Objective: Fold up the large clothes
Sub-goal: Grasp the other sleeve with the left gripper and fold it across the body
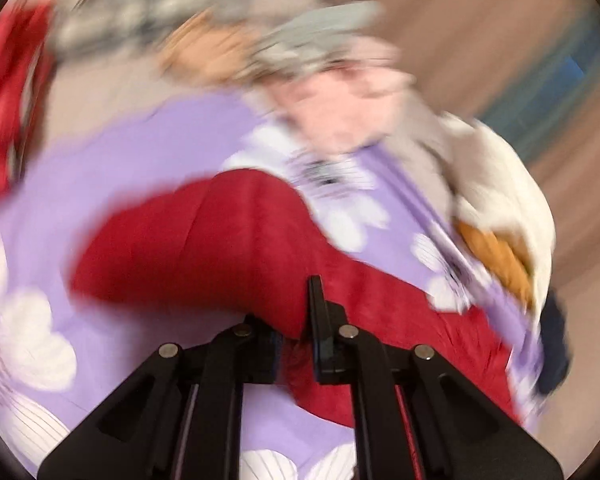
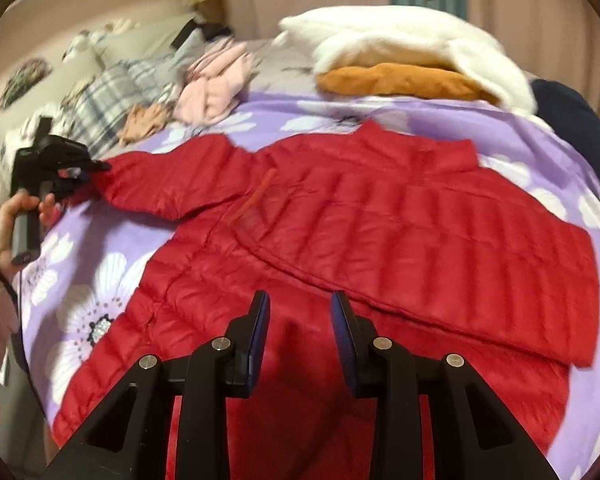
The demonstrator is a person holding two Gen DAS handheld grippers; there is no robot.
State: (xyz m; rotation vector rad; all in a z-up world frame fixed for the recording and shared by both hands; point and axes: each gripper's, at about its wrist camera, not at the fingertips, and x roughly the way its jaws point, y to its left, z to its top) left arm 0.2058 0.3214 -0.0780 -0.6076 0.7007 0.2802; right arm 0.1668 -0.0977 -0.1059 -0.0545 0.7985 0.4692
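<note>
A red quilted jacket [image 2: 380, 232] lies spread flat on a purple floral bedspread [image 2: 100, 232], with its right side folded over the body. At the far left of the right wrist view, a hand holds my left gripper [image 2: 100, 167], which is shut on the cuff of the outstretched sleeve [image 2: 160, 184]. The blurred left wrist view shows that red sleeve [image 1: 220, 240] pinched between the left gripper's [image 1: 296, 320] fingers and lifted off the bedspread [image 1: 120, 152]. My right gripper [image 2: 300, 320] hovers over the jacket's near hem, its jaws apart and nothing pinched.
At the back right, a white fluffy garment [image 2: 400, 36] lies over an orange one [image 2: 400, 78]. Pink clothes [image 2: 216, 80], plaid fabric [image 2: 100, 96] and pillows sit at the back left. A dark navy item [image 2: 572, 120] lies at the right edge of the bed.
</note>
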